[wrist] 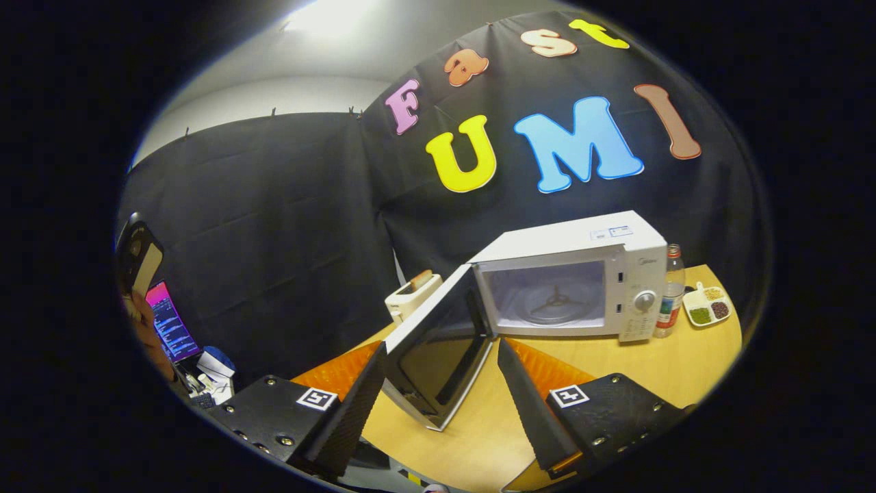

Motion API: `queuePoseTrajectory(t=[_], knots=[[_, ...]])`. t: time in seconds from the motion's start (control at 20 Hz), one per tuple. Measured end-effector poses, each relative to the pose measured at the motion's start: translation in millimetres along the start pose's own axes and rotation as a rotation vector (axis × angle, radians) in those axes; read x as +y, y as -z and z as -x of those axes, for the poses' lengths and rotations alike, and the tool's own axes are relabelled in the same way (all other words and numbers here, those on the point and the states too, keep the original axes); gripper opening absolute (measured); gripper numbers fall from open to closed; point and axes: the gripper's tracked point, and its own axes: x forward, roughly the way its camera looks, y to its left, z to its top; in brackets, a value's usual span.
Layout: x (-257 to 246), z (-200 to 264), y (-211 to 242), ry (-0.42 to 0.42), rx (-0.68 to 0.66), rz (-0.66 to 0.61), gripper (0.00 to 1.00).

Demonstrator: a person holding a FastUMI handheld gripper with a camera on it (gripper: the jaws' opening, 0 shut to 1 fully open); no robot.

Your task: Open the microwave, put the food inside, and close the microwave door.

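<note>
**Door open, food not yet fetched**

Black cloth walls back a wooden table (650, 370). Gripper view: the tool (438, 404) is spread wide and empty, the open microwave door (438, 356) between its fingers, the microwave (568, 287) beyond. Next, I judge, comes fetching the food dish (708, 305) beyond the bottle (671, 294). Labels are too small to read.

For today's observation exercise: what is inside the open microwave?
Inside the microwave, a bare turntable ring with its hub shows; no food is in yet. The near left corner hides behind the open door, which sits between the open gripper fingers.
</note>
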Motion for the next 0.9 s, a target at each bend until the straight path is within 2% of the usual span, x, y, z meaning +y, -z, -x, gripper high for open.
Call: queuePoseTrajectory(t=[0.15, 0.65, 0.9], knots=[[-33, 16, 17, 0.050, 0.061, -0.022, 0.97], [-123, 73, 77, 0.169, 0.249, -0.377, 0.98], [-144, 90, 110, 0.202, 0.337, -0.485, 0.97]])
